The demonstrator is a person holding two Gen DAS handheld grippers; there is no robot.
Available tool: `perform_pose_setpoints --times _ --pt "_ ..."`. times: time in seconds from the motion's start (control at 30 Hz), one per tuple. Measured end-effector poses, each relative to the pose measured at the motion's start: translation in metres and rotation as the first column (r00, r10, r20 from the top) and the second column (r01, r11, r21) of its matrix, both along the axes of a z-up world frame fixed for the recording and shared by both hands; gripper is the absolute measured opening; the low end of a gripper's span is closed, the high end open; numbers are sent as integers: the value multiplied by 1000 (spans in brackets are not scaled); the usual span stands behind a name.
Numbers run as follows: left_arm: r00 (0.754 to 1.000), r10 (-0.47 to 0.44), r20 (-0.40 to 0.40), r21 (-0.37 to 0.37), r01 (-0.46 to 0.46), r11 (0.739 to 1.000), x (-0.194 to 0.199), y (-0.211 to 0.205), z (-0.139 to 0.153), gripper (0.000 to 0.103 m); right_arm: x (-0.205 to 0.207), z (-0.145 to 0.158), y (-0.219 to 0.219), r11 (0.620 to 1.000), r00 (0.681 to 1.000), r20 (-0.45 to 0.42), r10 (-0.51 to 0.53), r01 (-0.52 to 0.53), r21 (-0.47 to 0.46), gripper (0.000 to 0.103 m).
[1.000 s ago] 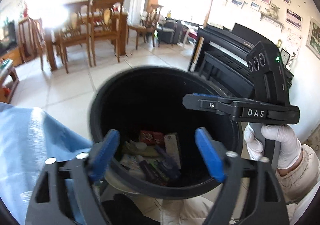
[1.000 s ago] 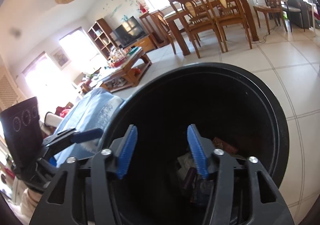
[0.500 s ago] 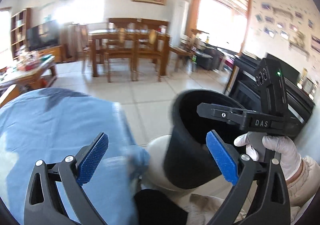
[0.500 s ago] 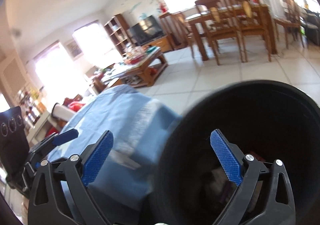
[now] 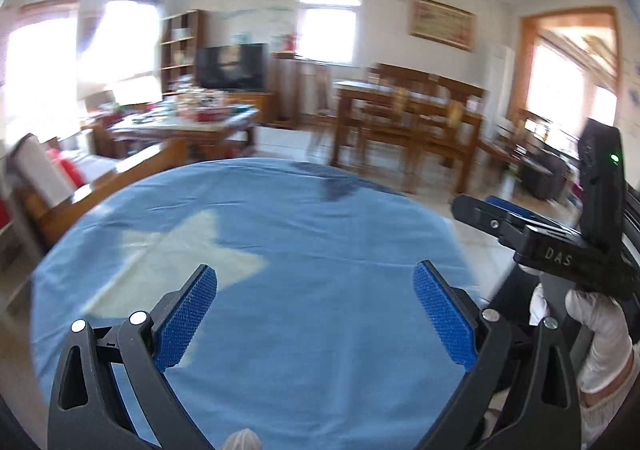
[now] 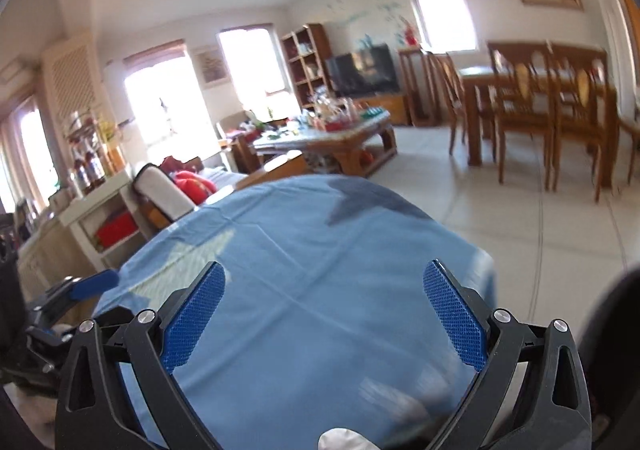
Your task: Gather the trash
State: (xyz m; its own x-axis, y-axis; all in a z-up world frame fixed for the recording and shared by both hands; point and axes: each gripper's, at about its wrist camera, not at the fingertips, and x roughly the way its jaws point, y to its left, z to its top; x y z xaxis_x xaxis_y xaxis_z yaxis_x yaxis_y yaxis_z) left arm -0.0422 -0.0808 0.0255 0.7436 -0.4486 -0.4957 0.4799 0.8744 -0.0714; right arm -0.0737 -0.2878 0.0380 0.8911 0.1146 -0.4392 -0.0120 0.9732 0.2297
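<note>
Both grippers hover over the blue cloth point(image 5: 304, 290) covering the table, jaws spread wide, nothing between the pads. Left gripper point(image 5: 316, 314) sits near the close edge, centre. Right gripper point(image 6: 324, 314) hangs over the same cloth from further right; in the left view its fingers show side-on at far right, held by a white-gloved hand point(image 5: 600, 330).

No trash visible on the cloth in either view: just a sunlit patch point(image 5: 188, 250) at left and a dark shadow point(image 5: 336, 185) at the far edge. Dark curved shape at the right edge point(image 6: 616, 330) is prob. the bin, but too cropped to be sure, and its contents aren't visible.

Judgement: whatever trash remains is likely light wrappers, thin, crinkly, and apt to slip. Pinch them at a raised edge or fold, not flat against the cloth, else the fabric may come up too. Cloth itself is soft and drags easily.
</note>
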Motion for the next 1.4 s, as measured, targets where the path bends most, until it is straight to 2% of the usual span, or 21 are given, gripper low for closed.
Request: perform_pose_setpoints --times 0.2,0.43,0.6,0.8,1.0,1.2,1.4 --pt "986 162 26 -6 -162 987 12 51 3 98 52 4 67 997 997 55 58 -55 -59 98" --pt "962 268 60 -4 -268 963 13 84 10 98 65 7 110 985 987 126 101 -82 -152 98" --pt "950 309 54 -32 -307 951 20 100 13 98 57 5 111 977 983 145 113 -84 -195 98" --pt "934 353 59 -57 -350 935 23 111 20 98 47 3 102 978 980 161 114 -82 -191 98" --pt "916 396 67 -42 -394 918 23 118 24 98 43 3 98 979 979 168 115 -83 -186 98" --pt "912 404 69 -45 -402 915 21 123 27 98 41 5 96 980 978 173 118 -87 -179 98" --pt "902 412 128 -50 -409 911 12 122 32 98 41 7 94 982 979 169 111 -82 -169 98"
